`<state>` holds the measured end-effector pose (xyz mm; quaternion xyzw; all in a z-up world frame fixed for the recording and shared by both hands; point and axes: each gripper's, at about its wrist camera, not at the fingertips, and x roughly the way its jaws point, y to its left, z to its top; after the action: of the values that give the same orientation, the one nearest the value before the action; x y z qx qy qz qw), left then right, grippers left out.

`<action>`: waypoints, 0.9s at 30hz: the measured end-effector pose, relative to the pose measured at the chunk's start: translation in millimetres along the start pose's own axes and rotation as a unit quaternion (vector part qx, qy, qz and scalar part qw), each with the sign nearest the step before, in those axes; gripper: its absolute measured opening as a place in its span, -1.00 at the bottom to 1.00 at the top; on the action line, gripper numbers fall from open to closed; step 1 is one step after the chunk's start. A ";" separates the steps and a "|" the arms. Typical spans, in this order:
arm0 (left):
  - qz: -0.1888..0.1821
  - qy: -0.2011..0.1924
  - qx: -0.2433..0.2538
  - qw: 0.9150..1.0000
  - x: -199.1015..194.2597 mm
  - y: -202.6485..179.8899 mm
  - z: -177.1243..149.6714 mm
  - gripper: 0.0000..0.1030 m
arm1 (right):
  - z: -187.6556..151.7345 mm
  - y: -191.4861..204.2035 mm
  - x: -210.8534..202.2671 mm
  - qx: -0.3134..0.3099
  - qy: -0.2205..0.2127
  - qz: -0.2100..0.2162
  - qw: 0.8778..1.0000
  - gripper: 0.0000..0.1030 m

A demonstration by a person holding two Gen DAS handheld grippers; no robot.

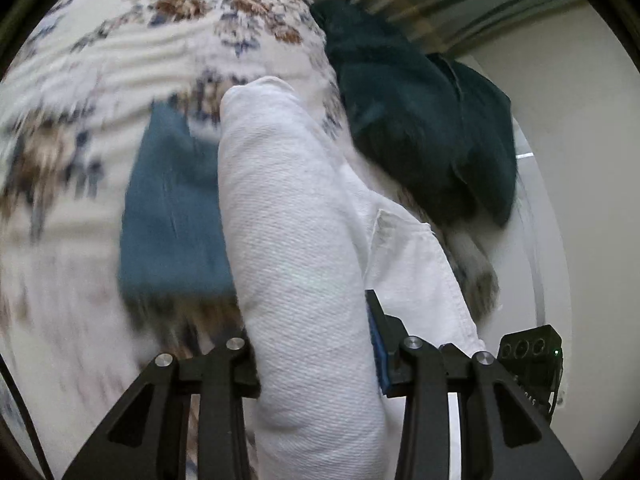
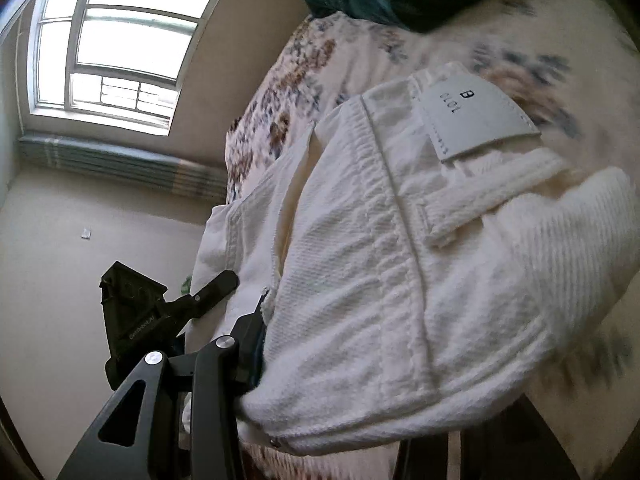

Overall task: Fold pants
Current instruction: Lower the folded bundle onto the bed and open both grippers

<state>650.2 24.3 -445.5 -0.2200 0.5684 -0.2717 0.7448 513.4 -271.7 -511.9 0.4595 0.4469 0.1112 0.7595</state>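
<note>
The white pants (image 1: pixel 288 208) are bunched into a thick folded bundle that fills the gap between my left gripper's (image 1: pixel 311 344) fingers, and the gripper is shut on it. In the right wrist view the same white pants (image 2: pixel 400 240) show their waistband, a belt loop and a white label patch (image 2: pixel 476 116). My right gripper (image 2: pixel 320 340) is shut on them. Its left finger (image 2: pixel 248 336) presses the cloth and its other finger is hidden under the fabric. The two grippers hold the bundle side by side above a floral bedsheet (image 1: pixel 80 80).
A folded blue garment (image 1: pixel 172 208) lies on the sheet left of the pants. A dark green garment (image 1: pixel 420 120) is heaped at the far right bed edge. Past the bed are pale floor (image 2: pixel 100 220), a window (image 2: pixel 116 40) and a striped curtain hem (image 2: pixel 120 164).
</note>
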 end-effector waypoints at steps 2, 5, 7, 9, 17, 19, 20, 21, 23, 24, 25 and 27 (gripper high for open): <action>0.000 0.002 0.009 1.000 18.5 20.6 38.7 -0.33 | 35.0 3.4 49.4 -0.002 -0.006 0.004 1.000 -0.14; 0.003 0.013 0.023 1.000 55.5 59.4 85.5 -0.32 | 72.7 -7.1 119.8 -0.007 -0.007 0.003 1.000 -0.14; 0.000 0.029 0.024 0.999 84.4 94.8 103.8 -0.32 | 83.5 -25.1 157.3 0.000 -0.001 0.004 1.000 -0.14; 0.011 0.052 0.017 0.998 105.6 123.3 106.2 -0.30 | 90.2 -47.1 199.6 0.012 0.014 -0.010 1.000 -0.14; -0.010 0.050 -0.023 0.998 114.7 165.5 79.2 -0.06 | 80.2 -74.1 228.0 0.030 0.048 -0.044 0.997 0.06; 0.027 0.045 -0.024 0.998 106.1 154.8 79.9 0.00 | 89.3 -64.7 226.8 0.036 0.058 -0.069 0.995 0.17; 0.044 0.045 -0.022 0.998 101.9 149.1 80.9 0.06 | 90.4 -58.7 220.9 0.034 0.064 -0.086 0.994 0.31; 0.067 0.047 -0.017 0.997 98.3 143.3 82.1 0.08 | 89.3 -52.5 216.0 0.028 0.072 -0.107 0.991 0.42; 0.133 0.040 0.013 0.990 83.4 122.9 79.5 0.10 | 88.6 -30.6 203.2 -0.002 0.083 -0.173 0.981 0.79; 0.164 0.032 0.031 0.985 76.1 112.1 76.3 0.18 | 87.2 -20.0 196.7 -0.023 0.080 -0.209 0.974 0.79; 0.202 0.024 0.050 0.978 67.9 99.1 71.6 0.52 | 85.6 -6.7 191.1 -0.050 0.073 -0.250 0.964 0.79; 0.249 0.008 0.073 0.966 53.5 86.1 61.7 0.84 | 81.1 23.4 179.7 -0.106 0.057 -0.321 0.939 0.79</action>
<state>734.2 55.4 -523.3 -0.0143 0.5901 -0.1206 0.7981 685.9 -203.1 -582.4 0.2016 0.5985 -0.0660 0.7726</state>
